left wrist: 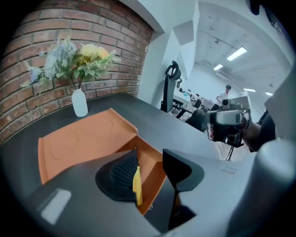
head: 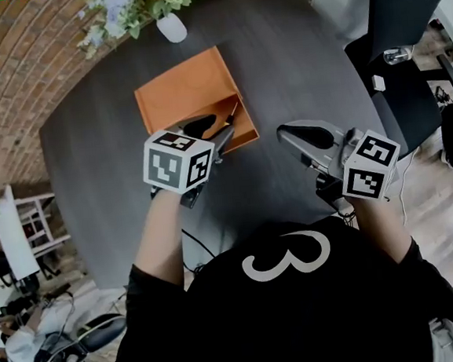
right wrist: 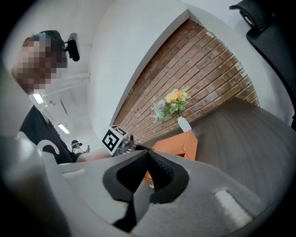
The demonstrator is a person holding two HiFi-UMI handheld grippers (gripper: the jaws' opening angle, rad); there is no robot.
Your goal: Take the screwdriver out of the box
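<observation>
**A:** Two grippers are in play. Going from the left, which one does this grasp belong to?

**B:** The left gripper (head: 213, 130). It hangs over the near right corner of the orange box (head: 183, 93), pointing down into it. Its jaws stand wide apart and are not pressing on anything.

**A:** And where is the screwdriver?

**B:** It is inside the box, in the sunken compartment at that same corner. In the head view the screwdriver (head: 233, 112) shows as a thin dark shaft running from lower left to upper right along the box's right wall. In the left gripper view a yellow strip (left wrist: 137, 185), which I take to be part of it, lies between the jaws. It sits close against the left-hand pad, with its long axis roughly along the way the jaws point.

**A:** So what comes before closing?

**B:** I'd say a small shift to centre it, since it sits off to one side of the gap.

**A:** And further right?

**B:** The right gripper (head: 309, 136) sits over bare desk (head: 113, 147), well apart from the box. Its jaws are together with nothing in them (right wrist: 145, 173). The left gripper is plainly the nearer one.

**A:** What's the count?

**B:** One box, one screwdriver, one white vase (head: 171, 27) of flowers beyond the box, one desk and two grippers.
</observation>
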